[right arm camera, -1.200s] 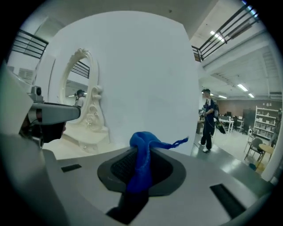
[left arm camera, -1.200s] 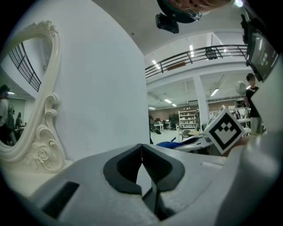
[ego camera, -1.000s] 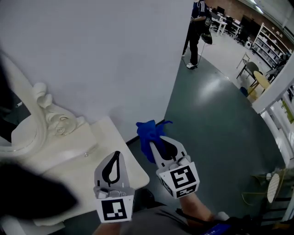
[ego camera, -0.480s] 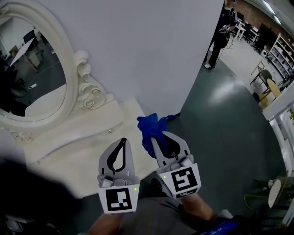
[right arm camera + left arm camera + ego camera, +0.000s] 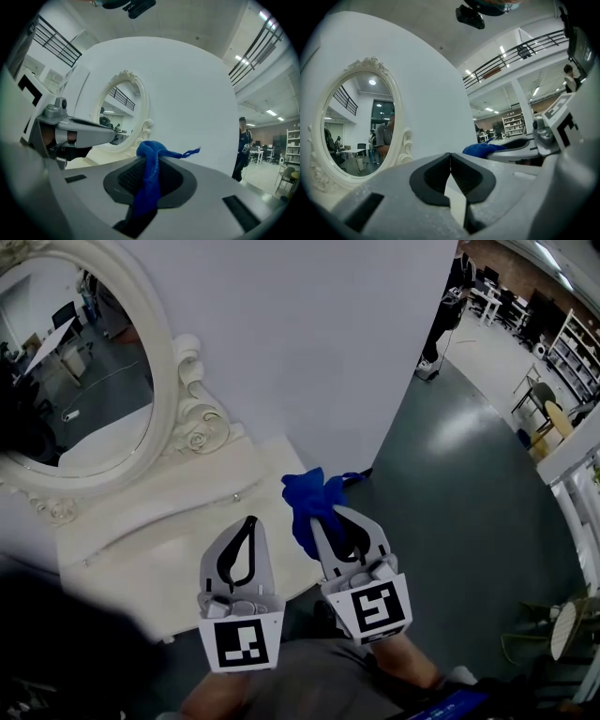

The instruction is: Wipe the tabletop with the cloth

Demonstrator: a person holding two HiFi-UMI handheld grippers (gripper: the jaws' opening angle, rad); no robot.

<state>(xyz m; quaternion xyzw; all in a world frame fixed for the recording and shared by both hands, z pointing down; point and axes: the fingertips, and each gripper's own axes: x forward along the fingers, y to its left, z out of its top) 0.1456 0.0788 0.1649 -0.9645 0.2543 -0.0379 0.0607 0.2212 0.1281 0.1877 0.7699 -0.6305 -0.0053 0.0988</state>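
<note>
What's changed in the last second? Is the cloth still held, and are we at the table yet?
Both grippers have swung left toward the white table: the right gripper has carried the blue cloth from beside the table to over its right edge, and the left gripper sits over the top. The oval mirror has come fuller into view. Unchanged: right jaws clamped on the cloth, left jaws shut and empty.

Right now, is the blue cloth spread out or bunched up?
Bunched up: the blue cloth is a crumpled wad pinched in the right gripper, one twisted end sticking out.
</note>
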